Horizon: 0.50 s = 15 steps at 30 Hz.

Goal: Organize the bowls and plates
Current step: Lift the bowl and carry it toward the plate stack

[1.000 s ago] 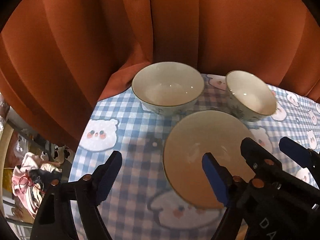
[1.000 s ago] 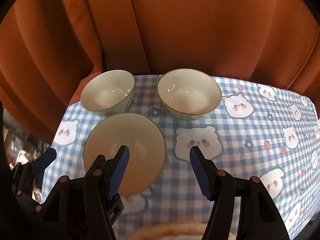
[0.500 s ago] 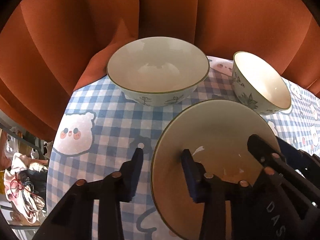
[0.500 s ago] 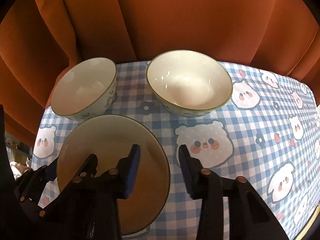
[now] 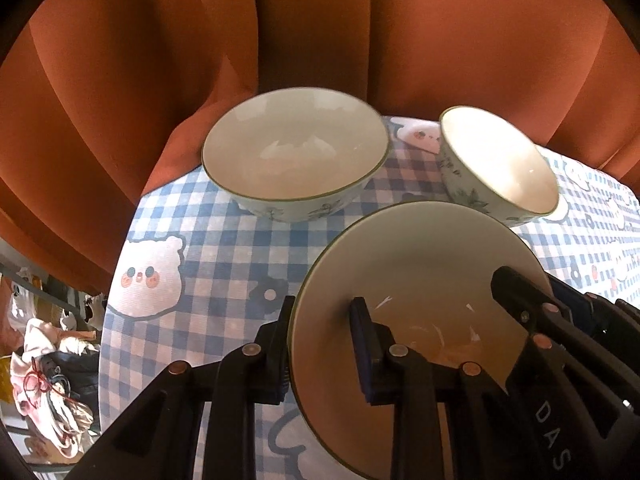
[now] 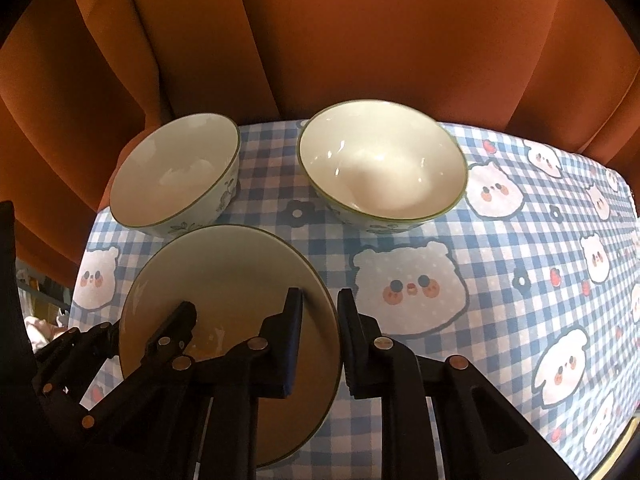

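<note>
Plate (image 5: 420, 280) near rim hidden behind both grippers' black frames. Clutter (image 5: 48, 360) off the table's left edge too blurred to identify.

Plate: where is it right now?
The plate sits on the checked tablecloth nearest the cameras, in front of the two bowls, its rim between the closing jaws of the left gripper and right gripper.

Two bowls (image 6: 382, 170) (image 6: 176, 178), one plate (image 6: 236, 272), two tools (image 5: 324, 336) (image 6: 320, 316).
</note>
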### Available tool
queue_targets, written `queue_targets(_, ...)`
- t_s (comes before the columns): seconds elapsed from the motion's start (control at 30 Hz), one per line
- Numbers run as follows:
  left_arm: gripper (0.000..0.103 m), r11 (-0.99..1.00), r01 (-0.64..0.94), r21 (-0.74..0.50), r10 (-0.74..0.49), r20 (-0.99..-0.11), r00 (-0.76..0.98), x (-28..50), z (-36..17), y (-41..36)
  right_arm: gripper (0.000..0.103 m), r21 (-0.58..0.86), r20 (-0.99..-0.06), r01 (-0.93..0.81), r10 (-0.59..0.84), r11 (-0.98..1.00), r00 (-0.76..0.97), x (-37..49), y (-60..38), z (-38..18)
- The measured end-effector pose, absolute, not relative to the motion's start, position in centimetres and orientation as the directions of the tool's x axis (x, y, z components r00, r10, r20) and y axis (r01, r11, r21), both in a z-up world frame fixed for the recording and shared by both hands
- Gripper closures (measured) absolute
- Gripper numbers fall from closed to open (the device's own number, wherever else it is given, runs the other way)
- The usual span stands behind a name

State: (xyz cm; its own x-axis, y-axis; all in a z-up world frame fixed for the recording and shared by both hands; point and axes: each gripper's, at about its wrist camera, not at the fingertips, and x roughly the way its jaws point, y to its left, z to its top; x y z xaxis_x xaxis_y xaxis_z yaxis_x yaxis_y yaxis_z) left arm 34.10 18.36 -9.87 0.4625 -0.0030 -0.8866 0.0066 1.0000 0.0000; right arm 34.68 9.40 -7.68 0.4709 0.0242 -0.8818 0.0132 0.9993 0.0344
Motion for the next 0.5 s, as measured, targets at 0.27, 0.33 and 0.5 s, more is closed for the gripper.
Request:
queue_targets(0.27,0.078,1.000,0.000,0.016,0.014,-0.869,0.495,31.5,-7.5,15.8,0.081,0.049,-0.865,0.002,0.041,0.999,0.500,32.7,7.0,-5.8)
queue_targets(0.33,0.078,1.000,-0.007,0.020,0.021,-0.866,0.500,31.0,-6.8,14.9,0.081,0.055,-0.862,-0.002,0.048,0.998,0.505,32.0,6.2,-5.4)
queue_targets(0.5,0.078,0.999,-0.007,0.031,0.030,-0.859,0.510,29.2,-5.6,12.1,0.081,0.065,-0.856,-0.010,0.061,0.998,0.514,30.0,3.5,-4.3)
